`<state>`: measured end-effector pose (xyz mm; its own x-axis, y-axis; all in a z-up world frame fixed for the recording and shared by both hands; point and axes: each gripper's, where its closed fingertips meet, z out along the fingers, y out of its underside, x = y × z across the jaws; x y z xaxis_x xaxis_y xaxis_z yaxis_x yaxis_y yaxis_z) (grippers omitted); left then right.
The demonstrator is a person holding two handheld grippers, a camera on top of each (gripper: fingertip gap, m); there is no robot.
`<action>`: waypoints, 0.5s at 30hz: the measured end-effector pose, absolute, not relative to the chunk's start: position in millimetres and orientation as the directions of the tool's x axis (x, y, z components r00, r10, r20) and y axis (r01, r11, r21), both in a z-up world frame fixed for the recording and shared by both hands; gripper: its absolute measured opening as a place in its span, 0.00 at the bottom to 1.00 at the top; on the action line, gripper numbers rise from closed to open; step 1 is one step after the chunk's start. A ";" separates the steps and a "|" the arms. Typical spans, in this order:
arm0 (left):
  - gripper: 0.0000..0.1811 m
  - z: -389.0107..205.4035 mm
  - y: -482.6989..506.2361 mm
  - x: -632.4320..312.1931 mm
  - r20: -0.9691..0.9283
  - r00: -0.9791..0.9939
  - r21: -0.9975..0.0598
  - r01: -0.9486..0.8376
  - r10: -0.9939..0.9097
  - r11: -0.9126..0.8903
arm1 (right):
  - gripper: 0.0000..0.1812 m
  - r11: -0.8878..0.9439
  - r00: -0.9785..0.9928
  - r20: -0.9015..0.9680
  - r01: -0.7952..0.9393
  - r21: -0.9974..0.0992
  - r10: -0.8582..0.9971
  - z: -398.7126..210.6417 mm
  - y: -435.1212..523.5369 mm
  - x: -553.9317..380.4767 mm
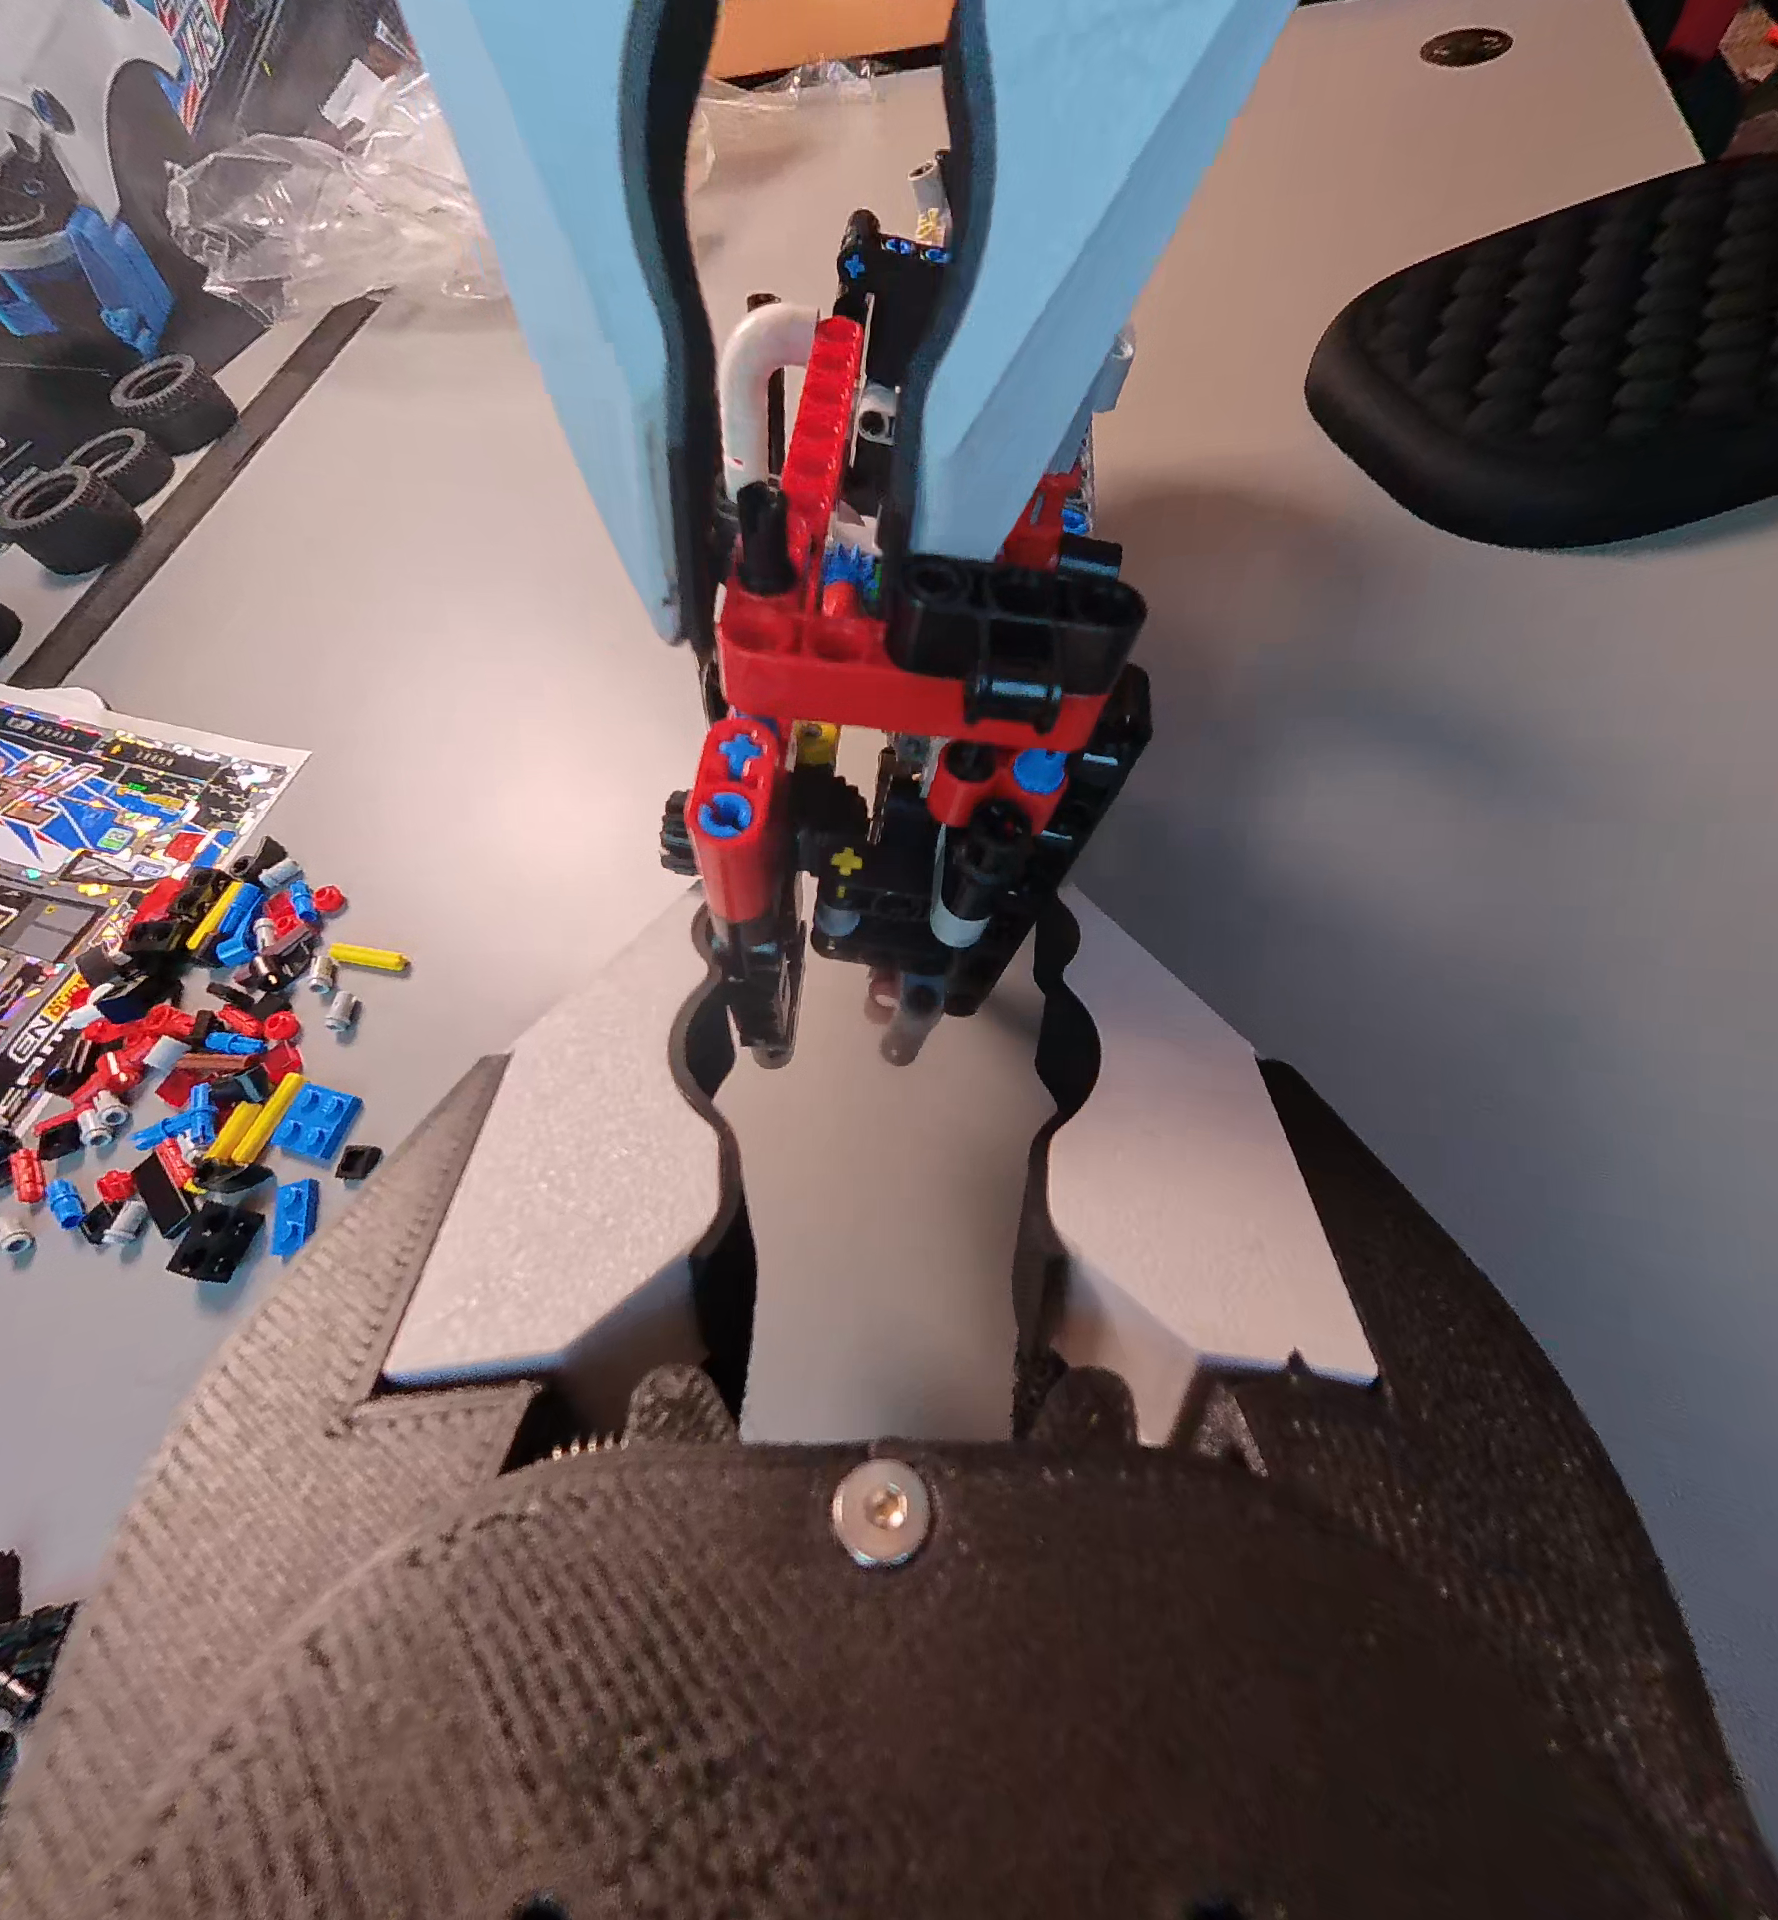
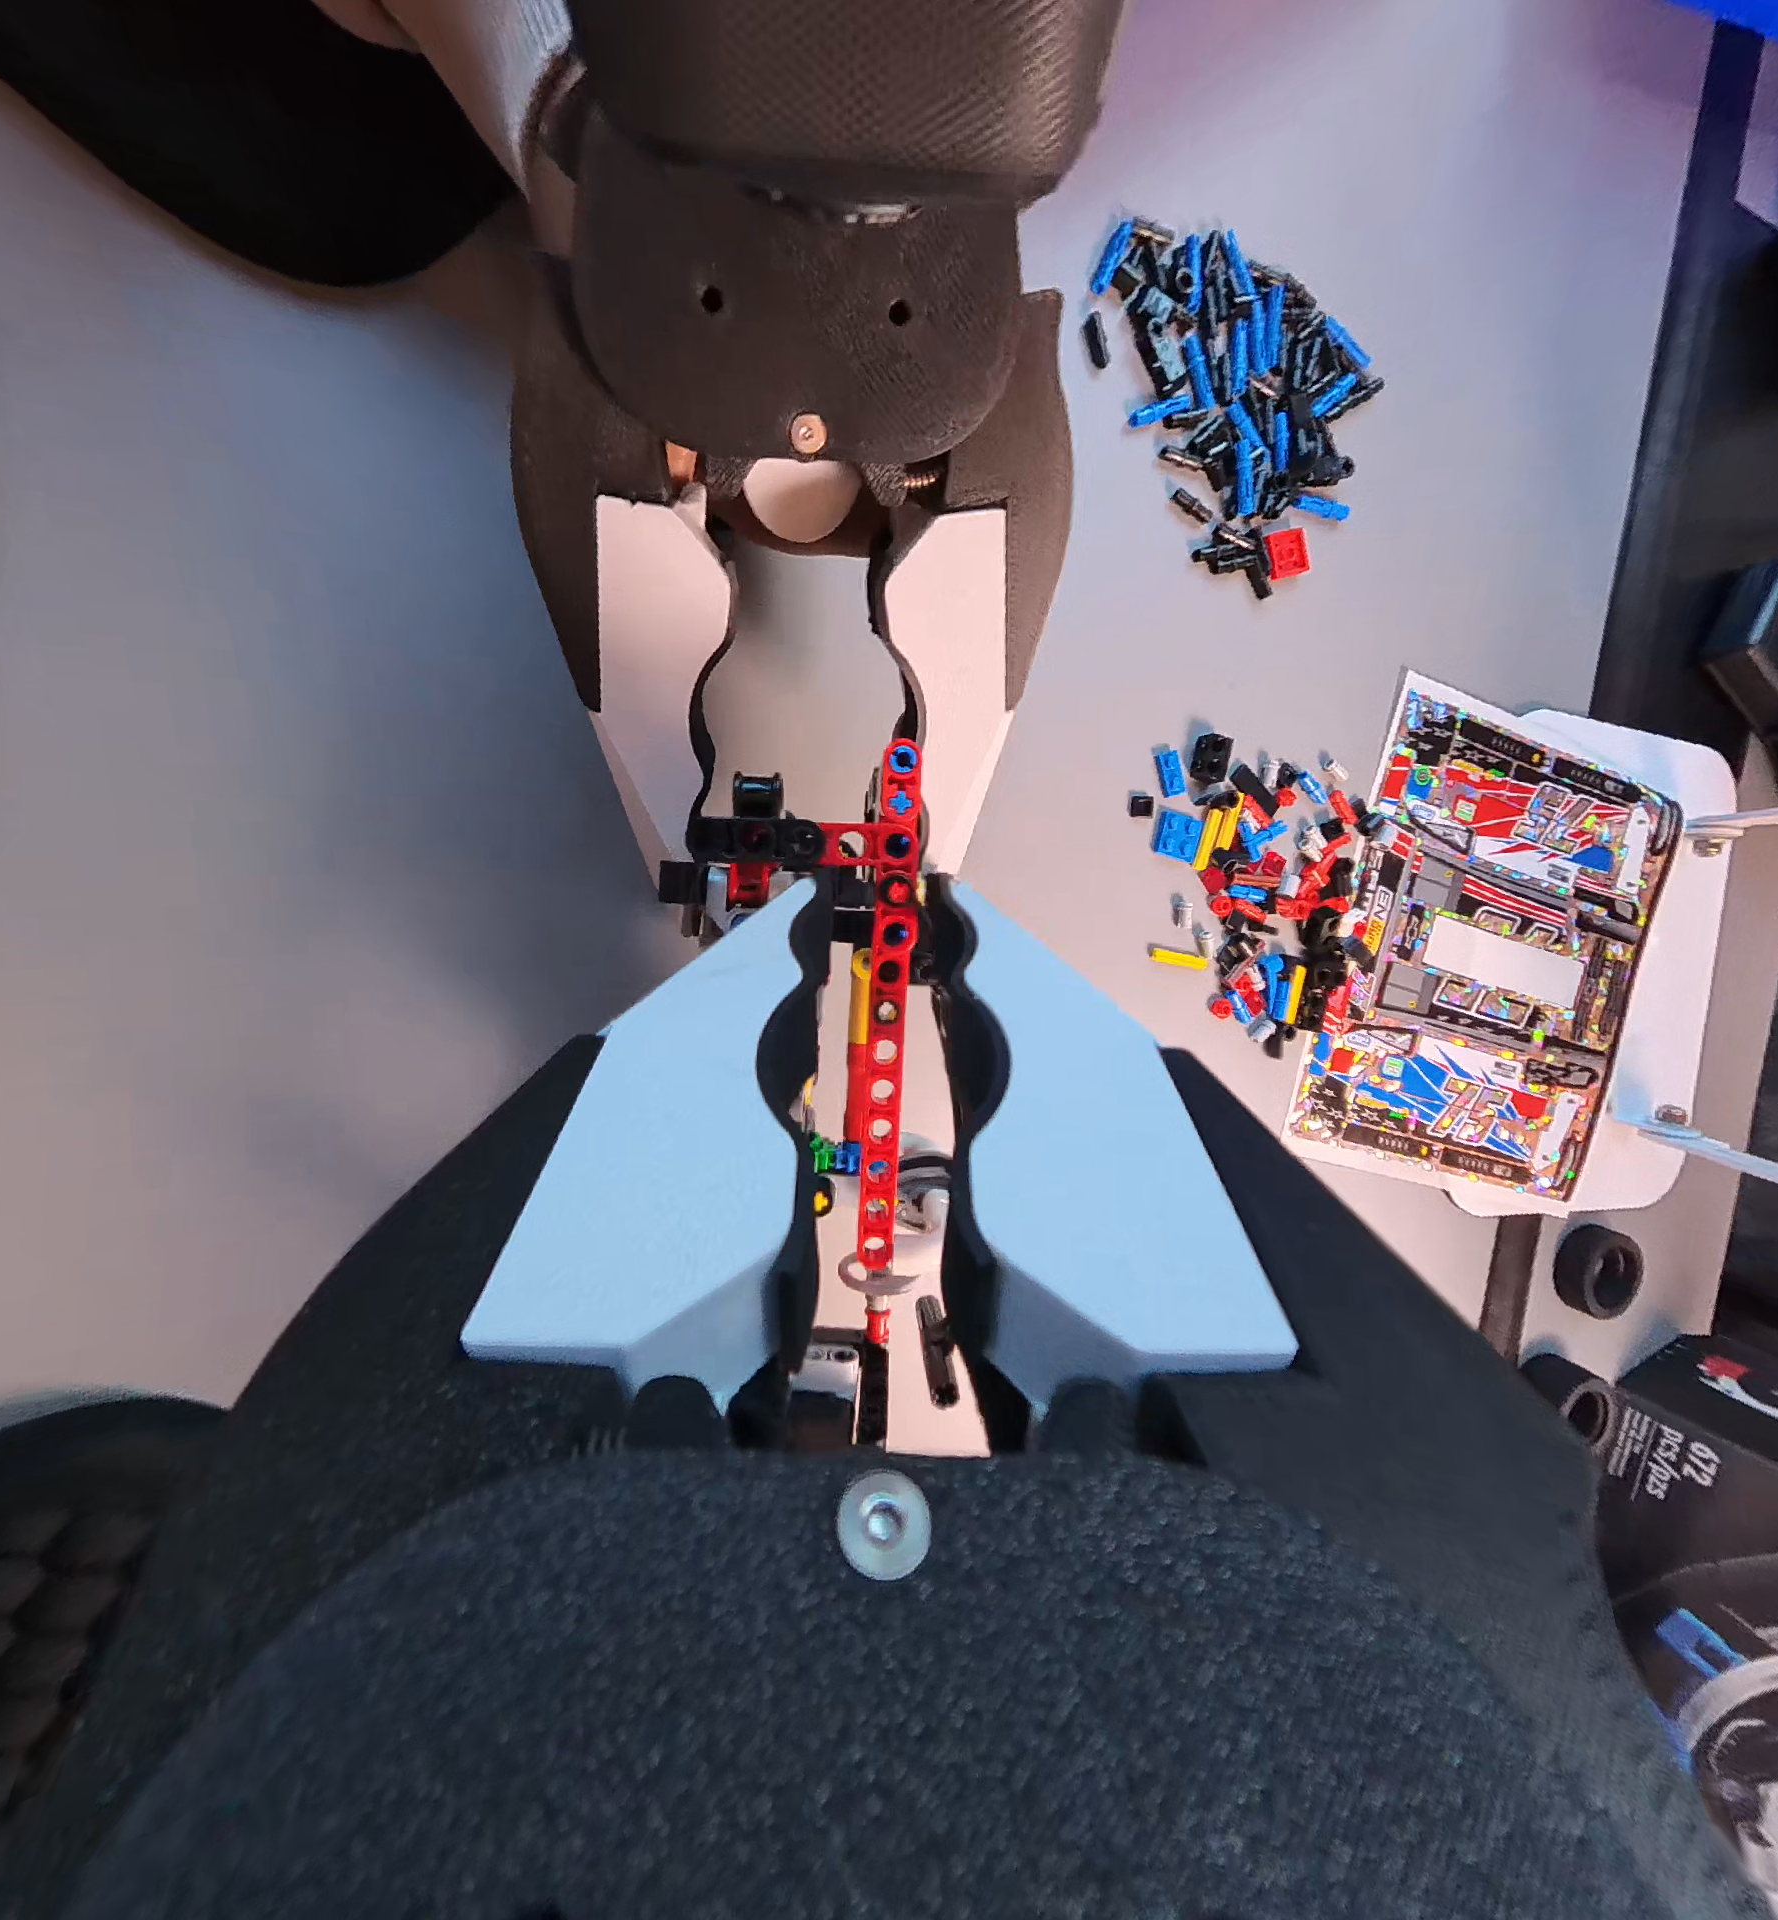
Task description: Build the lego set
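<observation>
**Chassis half-built, both grippers on it**

The lego assembly [image 1: 916, 665] — a dense core of red and black beams with blue pins, a white curved tube and small gears inside — is held above the table [image 1: 1384, 935] between the two tools. The right gripper [image 2: 880, 904] is closed around the far end of the build, its pale blue fingers [image 2: 677, 1122] pinching the sides along a long red beam [image 2: 883, 1049]. The left gripper [image 1: 880, 945] meets the build's other end; its jaws stand close on either side of the lowest black parts and appear to be clamped on them, though the contact itself is partly hidden.

Judged by what lies around, the build is well short of finished. A frame with some gearing exists, yet there is no bodywork and no wheels on it. A pile of mixed small parts [image 1: 210, 1060] waits beside the untouched sticker sheet [image 1: 54, 831], a second pile of blue and black pins [image 2: 1238, 384] lies farther off, and several black tyres [image 1: 64, 509] sit loose near the set's box [image 1: 23, 239]. Crumpled clear bags [image 1: 345, 197] lie by the box.

The surface is a smooth, pale grey tabletop — plain and matte. A black ribbed pad [image 1: 1612, 353] rests at one side, and dark furniture stands beyond the table's edge.
</observation>
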<state>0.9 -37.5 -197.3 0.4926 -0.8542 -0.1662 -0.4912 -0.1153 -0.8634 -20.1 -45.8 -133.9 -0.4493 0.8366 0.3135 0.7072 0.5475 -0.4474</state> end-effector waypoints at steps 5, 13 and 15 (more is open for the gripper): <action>0.31 -197.5 -38.4 3.3 -0.173 0.489 -0.867 -0.487 -0.855 -0.102 | 0.05 0.550 -0.461 0.301 0.709 -0.441 0.835 -138.6 -45.3 -20.3; 0.38 -196.7 -31.0 9.7 -0.172 0.466 -0.892 -0.448 -0.868 -0.064 | 0.02 0.532 -0.439 0.300 0.704 -0.470 0.847 -138.3 -45.3 -20.0; 0.38 -197.6 -30.2 12.0 -0.171 0.451 -0.890 -0.452 -0.876 -0.059 | 0.02 0.534 -0.443 0.298 0.707 -0.463 0.845 -138.7 -45.4 -19.0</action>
